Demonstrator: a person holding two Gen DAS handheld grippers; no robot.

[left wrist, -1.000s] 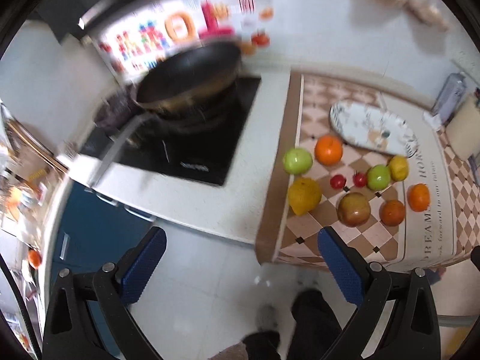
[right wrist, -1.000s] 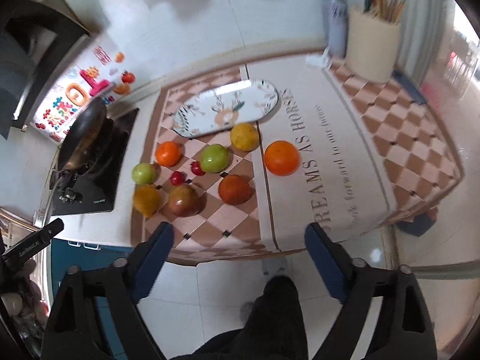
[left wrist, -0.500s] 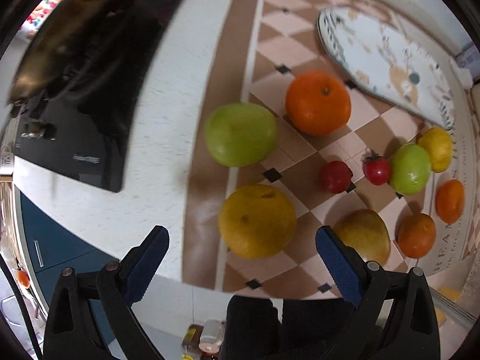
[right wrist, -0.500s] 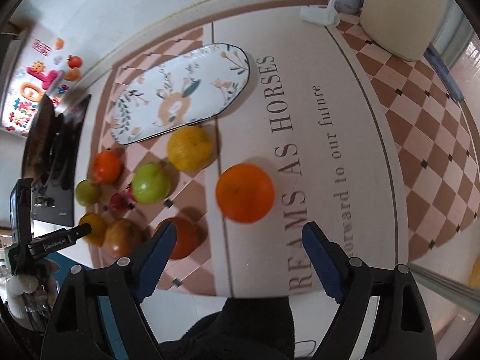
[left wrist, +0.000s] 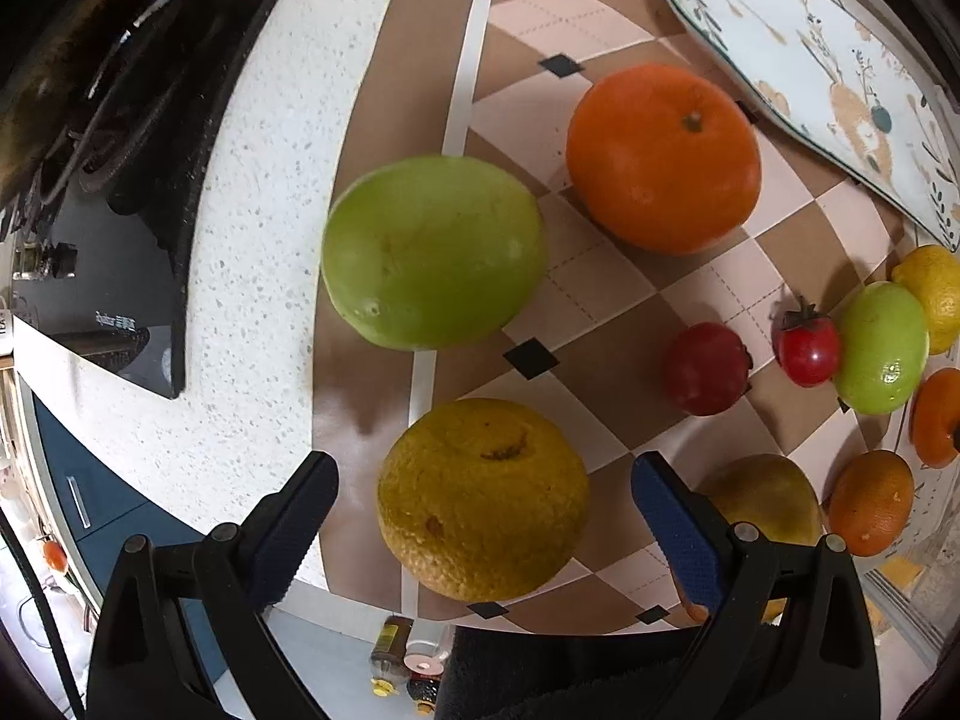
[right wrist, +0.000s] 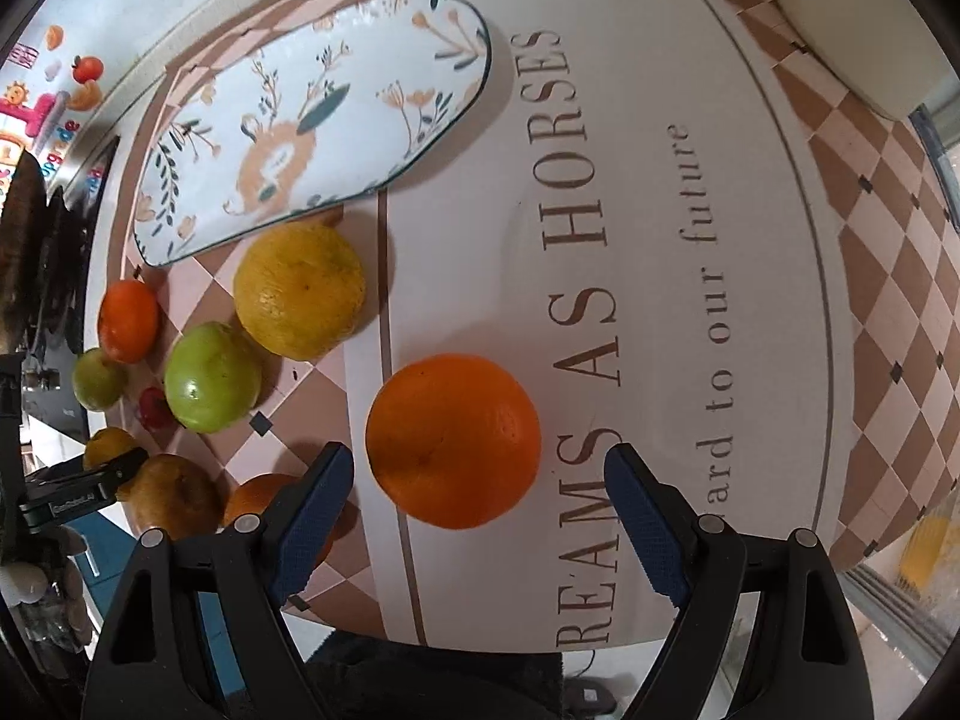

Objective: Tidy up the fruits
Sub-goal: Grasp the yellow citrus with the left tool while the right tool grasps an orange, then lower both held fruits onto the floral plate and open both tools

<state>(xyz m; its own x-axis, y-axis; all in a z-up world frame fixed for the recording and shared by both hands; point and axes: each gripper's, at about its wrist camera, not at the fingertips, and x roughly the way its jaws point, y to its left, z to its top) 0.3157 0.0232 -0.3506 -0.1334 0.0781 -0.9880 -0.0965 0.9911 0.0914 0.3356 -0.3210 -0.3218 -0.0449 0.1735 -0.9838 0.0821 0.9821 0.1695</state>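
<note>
Only real readable stuff is on the cream-and-brown checkered vinyl table mat (right wrist: 660,192). In the right wrist view, big brown serif capitals run up the middle of the frame: "REAMS AS HORSES", first letter cut off at the bottom. Beside it to the right, smaller print reads "ard to our future", start hidden too. At the far left edge, colourful stickers on the white wall (right wrist: 36,114) have letters, too blurred to read. In the left wrist view, the glossy black cooktop (left wrist: 120,300) at left carries a small white logo, too tiny to make out.
</note>
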